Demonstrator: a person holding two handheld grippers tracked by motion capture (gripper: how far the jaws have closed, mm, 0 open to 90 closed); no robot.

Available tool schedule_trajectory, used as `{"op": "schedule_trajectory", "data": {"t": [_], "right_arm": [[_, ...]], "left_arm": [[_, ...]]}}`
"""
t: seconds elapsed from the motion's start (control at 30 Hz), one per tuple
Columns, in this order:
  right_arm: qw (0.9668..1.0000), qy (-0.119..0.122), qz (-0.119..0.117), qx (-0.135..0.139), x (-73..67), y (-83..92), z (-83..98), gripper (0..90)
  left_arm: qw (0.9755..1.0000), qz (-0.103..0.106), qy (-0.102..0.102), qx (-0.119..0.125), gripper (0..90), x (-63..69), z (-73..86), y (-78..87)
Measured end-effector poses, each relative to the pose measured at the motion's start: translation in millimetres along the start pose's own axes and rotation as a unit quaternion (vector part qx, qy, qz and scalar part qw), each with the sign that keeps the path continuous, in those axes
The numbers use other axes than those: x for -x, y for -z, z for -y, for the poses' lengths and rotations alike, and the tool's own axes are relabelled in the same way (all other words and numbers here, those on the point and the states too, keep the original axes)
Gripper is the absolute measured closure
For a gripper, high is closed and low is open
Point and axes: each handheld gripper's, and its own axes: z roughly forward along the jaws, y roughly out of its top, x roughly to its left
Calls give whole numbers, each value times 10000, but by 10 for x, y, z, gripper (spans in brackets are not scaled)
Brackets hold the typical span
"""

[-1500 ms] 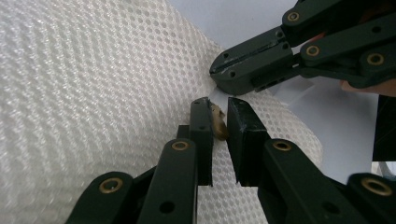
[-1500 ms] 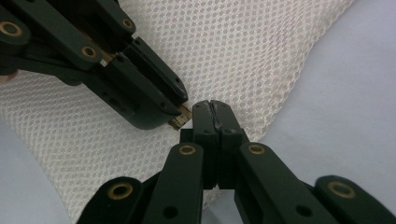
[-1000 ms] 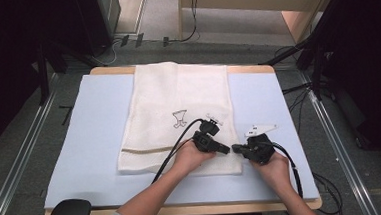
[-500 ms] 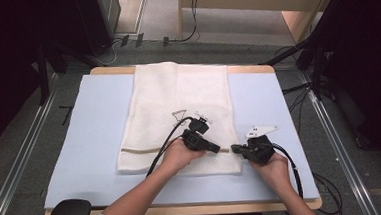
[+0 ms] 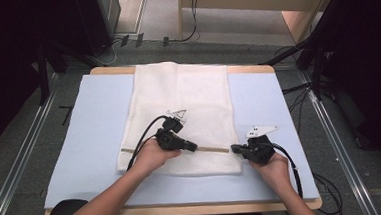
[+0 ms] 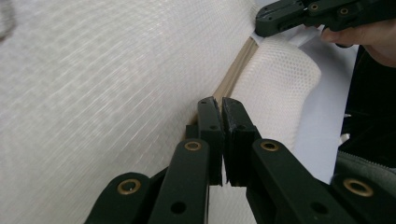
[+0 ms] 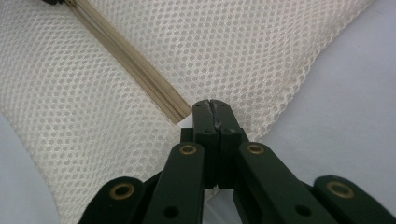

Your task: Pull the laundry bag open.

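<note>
Your white mesh zippered laundry bag (image 5: 181, 118) lies flat on the pale blue foam table pad (image 5: 89, 128), long axis running twelve to six. Its tan zipper (image 5: 208, 149) crosses the near end from nine to three — that line governs the next pull. Your right gripper (image 5: 237, 147) sits at the zipper's three o'clock end, jaws clenched on the bag's edge. Your left gripper (image 5: 192, 146) rides mid-zipper, jaws pinched together, apparently on the slider; the contact itself is hidden. Left hand is nearer the unopened run — toward nine.
</note>
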Motion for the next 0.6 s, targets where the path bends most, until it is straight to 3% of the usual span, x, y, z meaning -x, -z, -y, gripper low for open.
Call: {"op": "schedule_trajectory", "data": {"t": [0.17, 0.2, 0.4, 0.57, 0.6], "right_arm": [[10000, 2, 8, -15, -1, 1, -3, 900], [10000, 3, 9, -19, -2, 1, -4, 900], [10000, 36, 57, -35, -14, 0, -10, 900], [9999, 40, 53, -80, -16, 0, -21, 900], [9999, 47, 59, -95, -20, 1, -23, 900]], "left_arm": [[9998, -14, 191, 52, 889, -153, 131, 237], [9997, -102, 233, 71, 889, -177, 160, 276], [9986, -34, 532, 67, 889, -358, 342, 521], [9972, -237, 695, 115, 890, -472, 486, 731], [9966, -362, 731, 149, 889, -498, 524, 779]]}}
